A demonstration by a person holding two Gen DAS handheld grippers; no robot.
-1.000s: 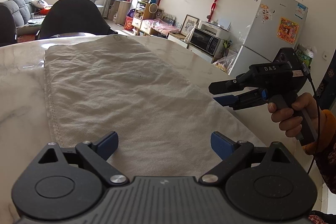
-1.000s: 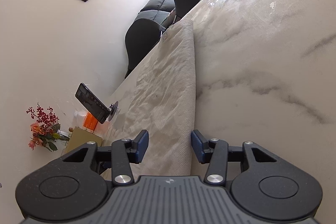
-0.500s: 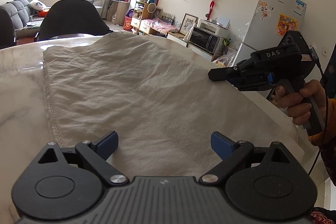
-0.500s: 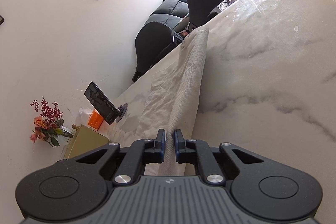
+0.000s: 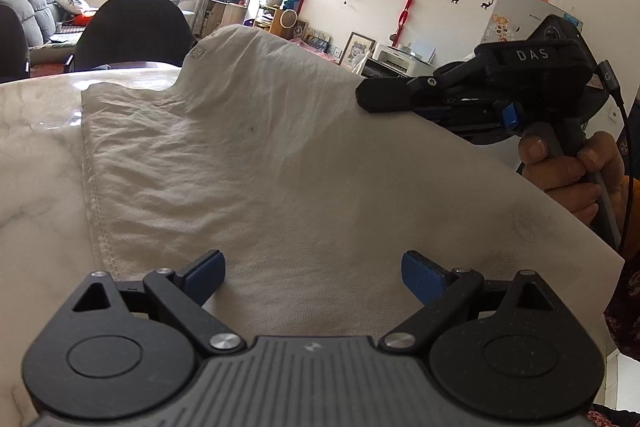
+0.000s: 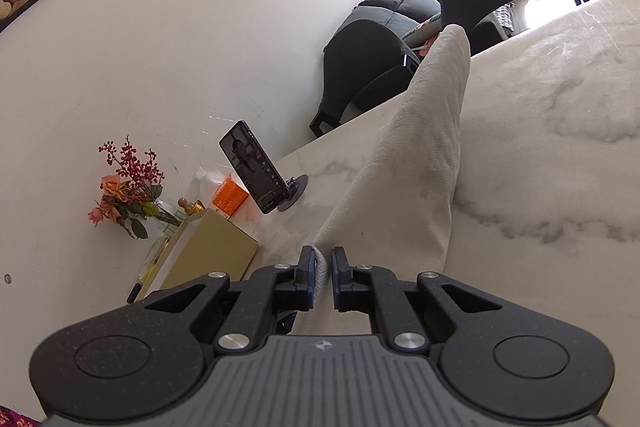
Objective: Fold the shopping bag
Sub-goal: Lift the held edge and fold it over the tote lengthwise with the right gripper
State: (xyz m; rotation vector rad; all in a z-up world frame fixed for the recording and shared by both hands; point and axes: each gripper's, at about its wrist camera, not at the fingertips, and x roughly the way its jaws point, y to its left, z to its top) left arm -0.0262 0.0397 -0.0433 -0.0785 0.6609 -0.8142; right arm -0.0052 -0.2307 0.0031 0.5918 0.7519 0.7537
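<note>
Blue-padded fingers of the right gripper (image 6: 321, 277) are pinching a bunched edge of the shopping bag (image 5: 248, 163), the jaws standing nearly together with white woven fabric between them. From that grip the bag's right side is rising off the marble tabletop (image 6: 560, 131) as a long tilted sheet, its far end peaking near the tabletop's far edge in front of a black chair (image 5: 132, 27). The bag's left side, with its stitched seam, is lying flat toward the tabletop's left edge. In the left wrist view the right gripper (image 5: 472, 103) is reaching in level from the right above the raised fabric, and the person's hand (image 5: 572, 171) is wrapping its handle with the fingers curled around the trigger. The left gripper (image 5: 312, 273) is hovering low over the near end of the bag with its jaws spread wide and nothing between them. As a judgement, a lengthwise fold is in progress: one long side is lifted, no folded layer is visible on the flat part, and carrying the side across, laying it down and any further folds appear to remain. A phone on a stand (image 6: 256, 173) is standing near the tabletop's left edge, apart from the bag.
</note>
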